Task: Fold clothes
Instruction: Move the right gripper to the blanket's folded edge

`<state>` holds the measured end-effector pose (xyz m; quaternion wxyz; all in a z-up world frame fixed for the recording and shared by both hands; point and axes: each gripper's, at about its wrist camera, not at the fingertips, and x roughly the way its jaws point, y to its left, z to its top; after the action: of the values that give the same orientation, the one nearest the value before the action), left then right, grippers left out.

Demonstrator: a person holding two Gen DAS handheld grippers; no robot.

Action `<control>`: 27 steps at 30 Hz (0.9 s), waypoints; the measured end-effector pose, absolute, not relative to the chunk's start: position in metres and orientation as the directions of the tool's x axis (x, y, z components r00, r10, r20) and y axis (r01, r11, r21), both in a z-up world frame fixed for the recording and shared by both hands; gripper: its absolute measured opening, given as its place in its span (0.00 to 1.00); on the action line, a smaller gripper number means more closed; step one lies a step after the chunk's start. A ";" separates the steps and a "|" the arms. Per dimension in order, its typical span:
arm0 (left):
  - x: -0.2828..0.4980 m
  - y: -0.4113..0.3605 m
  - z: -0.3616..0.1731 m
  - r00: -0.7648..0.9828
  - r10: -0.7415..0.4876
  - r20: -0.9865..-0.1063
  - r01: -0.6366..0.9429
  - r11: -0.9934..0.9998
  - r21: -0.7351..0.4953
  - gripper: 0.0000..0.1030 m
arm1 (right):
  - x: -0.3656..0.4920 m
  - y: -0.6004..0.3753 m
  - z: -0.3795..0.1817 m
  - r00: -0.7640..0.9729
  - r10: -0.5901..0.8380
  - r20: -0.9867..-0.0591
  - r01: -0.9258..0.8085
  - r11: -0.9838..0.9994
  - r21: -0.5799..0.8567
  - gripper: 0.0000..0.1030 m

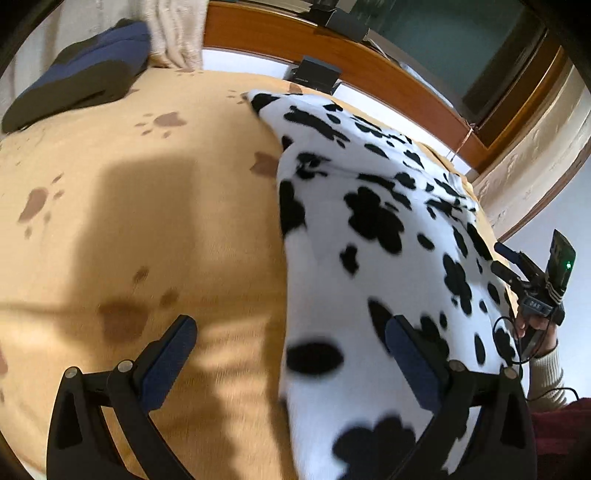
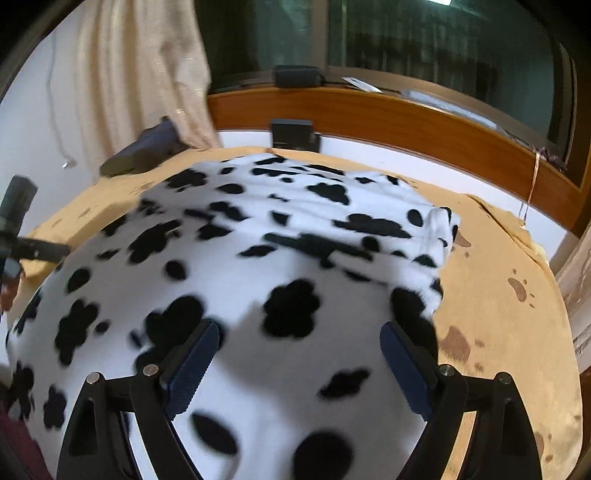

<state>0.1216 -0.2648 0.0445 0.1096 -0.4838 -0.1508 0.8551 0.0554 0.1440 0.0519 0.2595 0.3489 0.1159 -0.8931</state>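
A white fleece garment with black cow patches lies spread on a tan bedspread with brown paw prints. In the left wrist view my left gripper stands open above the garment's left edge: one finger over the bedspread, the other over the fleece, nothing between them. In the right wrist view my right gripper is open above the garment, near its right edge, with nothing gripped. A folded-over part of the garment bunches at the far right. The right gripper shows at the left view's edge, held by a hand.
A dark blue and black folded item lies at the bed's far left corner under a cream curtain. A wooden ledge and a window run behind the bed. A small black box sits on the wall.
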 end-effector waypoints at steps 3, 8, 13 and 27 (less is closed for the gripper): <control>0.146 -0.259 0.046 -0.480 0.365 -0.798 -0.075 -0.923 -0.377 1.00 | 0.080 0.146 0.055 -0.622 -0.406 -0.669 0.566 -0.824 -0.026 0.88; 0.184 -0.234 0.048 -0.410 0.410 -0.814 -0.171 -0.912 -0.373 1.00 | 0.109 0.151 0.057 -0.632 -0.415 -0.654 0.590 -0.805 -0.060 0.88; 0.207 -0.219 0.041 -0.364 0.409 -0.837 -0.205 -0.911 -0.357 1.00 | 0.130 0.171 0.054 -0.635 -0.417 -0.650 0.577 -0.816 -0.041 0.88; 0.224 -0.209 0.036 -0.368 0.421 -0.829 -0.211 -0.906 -0.366 1.00 | 0.176 0.283 0.047 -0.660 -0.316 -0.682 0.371 -0.926 0.071 0.88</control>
<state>0.2237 -0.2091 0.0359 0.1923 -0.5281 -0.0994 0.8211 0.1760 0.2832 0.0467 0.1886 0.3669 0.0372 -0.9102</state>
